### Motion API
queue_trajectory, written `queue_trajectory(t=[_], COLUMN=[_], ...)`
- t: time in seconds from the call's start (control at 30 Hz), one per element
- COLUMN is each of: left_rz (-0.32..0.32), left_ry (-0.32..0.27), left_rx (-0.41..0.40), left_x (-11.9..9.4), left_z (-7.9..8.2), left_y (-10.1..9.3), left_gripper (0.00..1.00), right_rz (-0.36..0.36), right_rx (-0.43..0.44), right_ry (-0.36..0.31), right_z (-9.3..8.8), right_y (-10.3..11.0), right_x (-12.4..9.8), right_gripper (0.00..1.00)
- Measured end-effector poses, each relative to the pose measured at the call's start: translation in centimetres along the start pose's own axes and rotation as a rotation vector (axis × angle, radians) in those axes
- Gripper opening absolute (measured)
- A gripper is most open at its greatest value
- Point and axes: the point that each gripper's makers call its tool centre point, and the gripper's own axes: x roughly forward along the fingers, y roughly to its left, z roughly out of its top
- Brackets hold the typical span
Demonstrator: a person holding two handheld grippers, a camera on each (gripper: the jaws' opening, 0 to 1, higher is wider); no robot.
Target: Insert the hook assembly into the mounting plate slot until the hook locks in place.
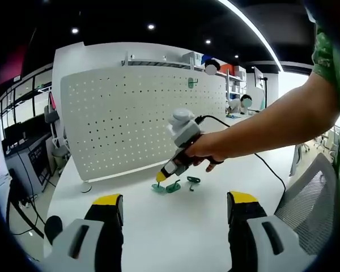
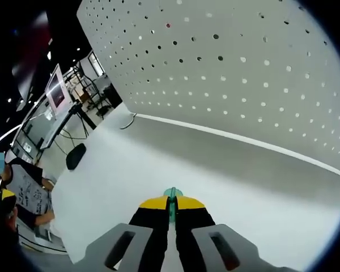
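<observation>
White tabletop in an open workshop, upright white pegboard standing at its far edge.

Right gripper: yellow-tipped fingers pressed together on a thin teal hook piece, whose tip pokes out just past them, low over the tabletop and pointed toward the pegboard's foot. Left gripper: fingers spread wide apart, nothing between them, hovering above the near tabletop. In the left gripper view a person's hand holds the right gripper tipped down at a small cluster of teal hooks lying on the tabletop near the pegboard's base. One more teal hook hangs high on the pegboard. Grey mesh chair to the side.
</observation>
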Motion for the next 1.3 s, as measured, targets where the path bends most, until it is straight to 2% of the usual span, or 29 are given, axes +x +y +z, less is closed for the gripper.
queue_trajectory(t=[0.17, 0.6, 1.07, 1.3], left_rz=[-0.002, -0.02, -0.053, -0.084], left_ry=[-0.002, -0.003, -0.008, -0.003], left_rx=[0.003, 0.024, 0.026, 0.045], left_x=[0.1, 0.4, 0.8, 1.5], left_z=[0.2, 1.0, 2.0, 2.4], left_y=[-0.1, -0.8, -1.9, -3.0], left_gripper=[0.77, 0.77, 0.77, 0.77], right_rz=[-0.001, 0.03, 0.023, 0.003], right_rx=[-0.018, -0.03, 0.007, 0.022], right_ry=[-0.032, -0.169, -0.268, -0.318], right_z=[0.5, 3.3, 3.9, 4.1], right_y=[0.1, 1.0, 0.0, -1.2], right_x=[-0.7, -4.2, -8.1, -10.5], right_gripper=[0.01, 0.01, 0.01, 0.01])
